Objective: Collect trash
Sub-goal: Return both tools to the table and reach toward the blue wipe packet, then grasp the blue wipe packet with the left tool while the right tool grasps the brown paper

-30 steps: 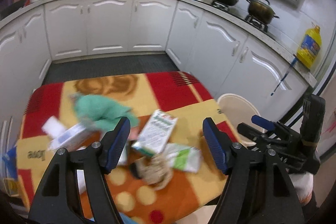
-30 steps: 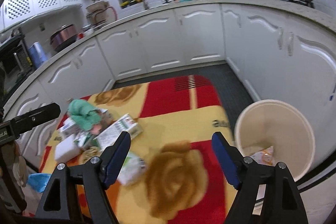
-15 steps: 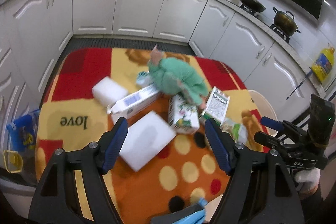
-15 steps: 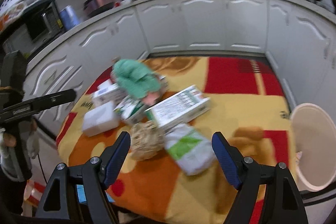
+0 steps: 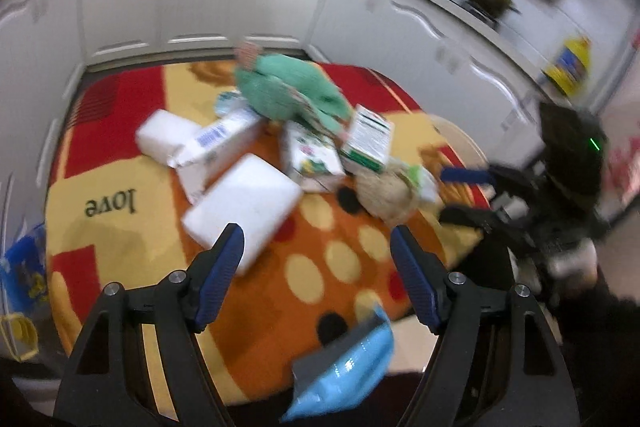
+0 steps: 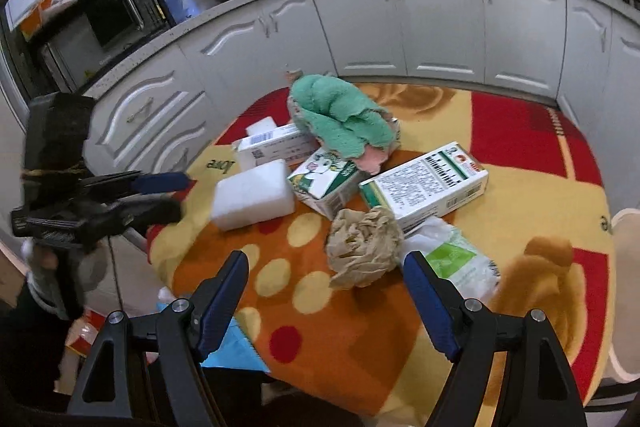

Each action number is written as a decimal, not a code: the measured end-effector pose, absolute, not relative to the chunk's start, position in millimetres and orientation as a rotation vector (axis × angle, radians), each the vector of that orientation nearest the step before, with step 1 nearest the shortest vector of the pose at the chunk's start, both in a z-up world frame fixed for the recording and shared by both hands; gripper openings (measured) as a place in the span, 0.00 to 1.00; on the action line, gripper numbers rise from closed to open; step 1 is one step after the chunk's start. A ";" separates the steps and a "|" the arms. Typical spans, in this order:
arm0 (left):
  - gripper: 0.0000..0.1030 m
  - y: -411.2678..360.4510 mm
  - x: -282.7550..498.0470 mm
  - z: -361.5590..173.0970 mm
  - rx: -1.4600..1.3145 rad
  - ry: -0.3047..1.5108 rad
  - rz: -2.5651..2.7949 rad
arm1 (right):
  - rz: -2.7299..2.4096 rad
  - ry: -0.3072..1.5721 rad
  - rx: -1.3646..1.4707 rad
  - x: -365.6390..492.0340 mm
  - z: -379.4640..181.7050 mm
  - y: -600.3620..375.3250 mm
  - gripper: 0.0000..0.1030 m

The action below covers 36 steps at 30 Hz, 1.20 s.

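A pile of trash lies on the patterned tablecloth [image 6: 520, 211]: a crumpled brown paper ball [image 6: 364, 247], a plastic bag with a green label [image 6: 456, 259], a long white-green carton [image 6: 428, 183], a small green carton [image 6: 324, 183], a white foam block [image 6: 252, 195], a barcoded white box [image 6: 272, 147] and a green towel [image 6: 340, 115]. My right gripper [image 6: 326, 291] hangs open just short of the paper ball, holding nothing. My left gripper [image 5: 316, 251] is open above the cloth, the foam block [image 5: 244, 207] by its left finger and the paper ball [image 5: 386, 193] ahead to the right.
A cream bin [image 6: 626, 267] stands off the table's right edge. White cabinets [image 6: 440, 27] ring the table. A light blue bag [image 5: 348, 367] lies below the near table edge. Each gripper shows in the other's view, the left one [image 6: 160, 195] at the table's left side.
The right view has swung left from the bin to the trash pile and come closer. The left view has shifted over the pile and dropped nearer the cloth. Both stayed open.
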<state>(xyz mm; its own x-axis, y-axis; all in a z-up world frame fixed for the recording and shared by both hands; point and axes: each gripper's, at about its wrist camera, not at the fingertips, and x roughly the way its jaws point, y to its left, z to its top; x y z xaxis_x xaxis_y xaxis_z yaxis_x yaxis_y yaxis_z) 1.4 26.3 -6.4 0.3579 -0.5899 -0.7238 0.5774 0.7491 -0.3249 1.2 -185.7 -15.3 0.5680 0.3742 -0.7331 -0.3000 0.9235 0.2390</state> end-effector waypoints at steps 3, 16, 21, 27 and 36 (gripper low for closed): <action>0.73 22.5 -18.0 -6.8 0.049 0.958 -0.834 | 0.376 0.891 0.091 3.3 -18.5 -190.5 0.75; 0.73 -4.0 -71.0 -58.8 0.296 1.051 -0.845 | 0.376 0.908 0.083 3.3 -23.7 -192.0 0.75; 0.72 -7.4 -77.3 -70.6 0.358 1.012 -0.796 | 0.373 0.919 0.075 5.8 -28.2 -187.3 0.75; 0.39 -1.4 -75.1 -77.7 0.304 1.021 -0.797 | 0.355 0.929 0.063 14.8 -38.8 -178.8 0.75; 0.12 11.6 -73.6 -54.7 0.133 1.045 -0.886 | 0.343 0.928 0.023 28.4 -53.3 -162.2 0.24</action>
